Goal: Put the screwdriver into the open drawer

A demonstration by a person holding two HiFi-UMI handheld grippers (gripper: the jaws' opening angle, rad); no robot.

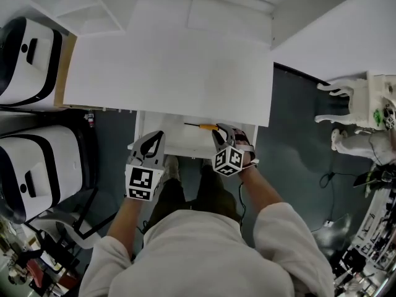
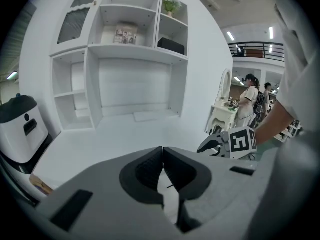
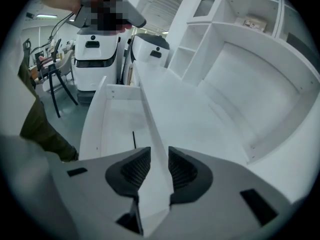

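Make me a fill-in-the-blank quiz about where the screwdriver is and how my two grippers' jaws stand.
The screwdriver lies in the open ____.
The jaws of the left gripper are ____.
The jaws of the right gripper stand apart with ____ between them.
Missing words: drawer; shut; nothing.

The screwdriver (image 1: pixel 202 126) has a yellow-orange handle and a dark shaft. The drawer (image 1: pixel 184 143) and desk (image 1: pixel 167 67) are white. The left gripper (image 1: pixel 152 142) and right gripper (image 1: pixel 221 133) are grey with black ribbed pads and black-and-white square-marker cubes. The floor (image 1: pixel 291 141) is dark grey.
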